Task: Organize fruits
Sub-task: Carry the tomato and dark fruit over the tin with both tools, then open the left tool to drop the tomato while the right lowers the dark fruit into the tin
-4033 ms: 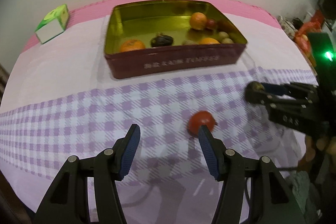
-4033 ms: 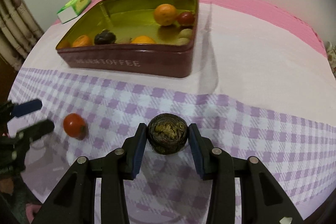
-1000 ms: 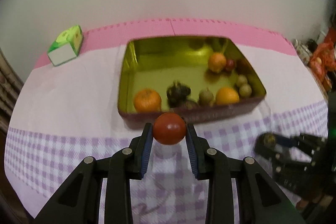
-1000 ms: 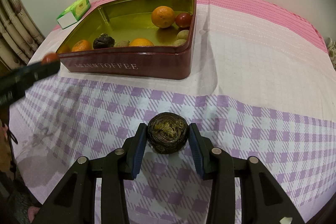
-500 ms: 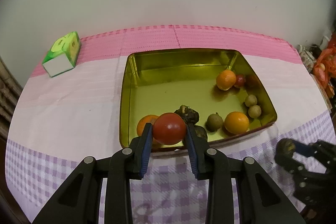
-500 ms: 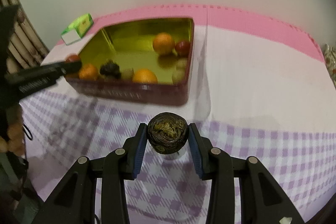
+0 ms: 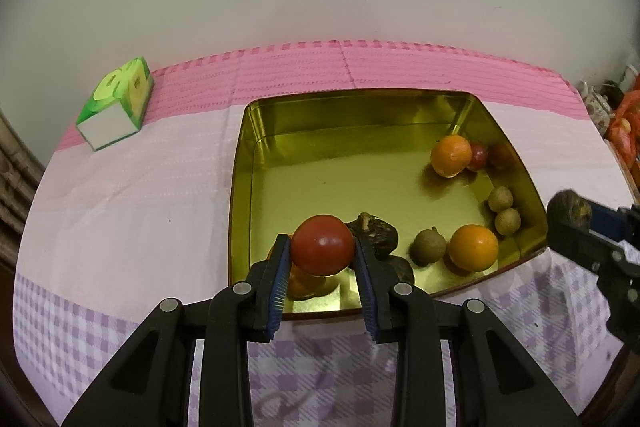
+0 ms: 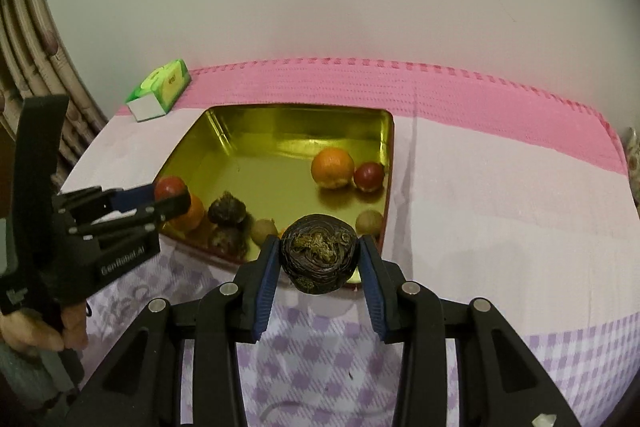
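Both grippers have come up and forward since a second ago, and now hang at the tin's (image 7: 240,195) near edge! The left gripper (image 7: 322,259) pinches the red fruit (image 7: 322,245) over the tin's lower left corner, directly above an orange (image 7: 298,281). The right gripper (image 8: 318,261) clamps the dark fruit (image 8: 319,253) at the near wall, lower centre of its view. Open gold floor lies upper left of the tin. Checked cloth (image 8: 304,359) below; a green box (image 7: 116,109) upper left.

hidden: orange (image 7: 300,281) mostly behind tomato (image 7: 322,245) | cut off: right gripper (image 7: 568,215) at frame edge
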### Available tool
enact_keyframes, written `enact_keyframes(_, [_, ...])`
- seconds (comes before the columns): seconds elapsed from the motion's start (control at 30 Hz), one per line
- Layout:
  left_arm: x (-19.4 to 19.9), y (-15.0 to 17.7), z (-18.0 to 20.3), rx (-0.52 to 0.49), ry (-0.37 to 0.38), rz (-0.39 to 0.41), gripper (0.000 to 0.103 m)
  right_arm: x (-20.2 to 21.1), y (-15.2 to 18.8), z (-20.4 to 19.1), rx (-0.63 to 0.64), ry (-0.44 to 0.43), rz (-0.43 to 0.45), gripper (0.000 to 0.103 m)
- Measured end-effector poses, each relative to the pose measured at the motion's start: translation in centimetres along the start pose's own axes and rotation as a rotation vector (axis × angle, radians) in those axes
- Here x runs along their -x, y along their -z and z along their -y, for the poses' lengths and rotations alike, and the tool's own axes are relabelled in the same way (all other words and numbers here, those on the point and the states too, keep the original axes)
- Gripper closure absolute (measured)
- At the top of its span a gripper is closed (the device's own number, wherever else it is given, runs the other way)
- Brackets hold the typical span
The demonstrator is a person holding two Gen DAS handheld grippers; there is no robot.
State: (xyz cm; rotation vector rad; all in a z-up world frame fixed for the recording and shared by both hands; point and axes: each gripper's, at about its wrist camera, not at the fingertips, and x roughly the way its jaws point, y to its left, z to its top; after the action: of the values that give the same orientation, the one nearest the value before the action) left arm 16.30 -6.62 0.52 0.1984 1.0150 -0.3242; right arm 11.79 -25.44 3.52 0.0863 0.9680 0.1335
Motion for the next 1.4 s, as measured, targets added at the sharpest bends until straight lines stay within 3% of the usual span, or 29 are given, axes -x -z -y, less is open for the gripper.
enact_keyframes(0.27, [-1.8,-0.2,0.2,0.003,0.009,-0.036,0.070,-0.6,-0.6,-0.3,0.008,0.000,-0.007,0.067])
enact_keyframes(0.87, [-2.1,-0.5,0.3,0.001,0.001,-0.038,0.069,-3.5,-1.1,-0.7,0.031,0.015,-0.047,0.066])
enact_keyframes(1.13, [-2.0,-0.7,-0.1,0.017,0.014,-0.027,0.057,-4.2,-1.2,-0.5,0.037,0.005,-0.048,0.066])
enact_keyframes(1.4, [-1.5,-0.6,-0.7,0.032,0.016,-0.014,0.055,-4.8,-1.2,-0.7,0.054,0.007,-0.050,0.066])
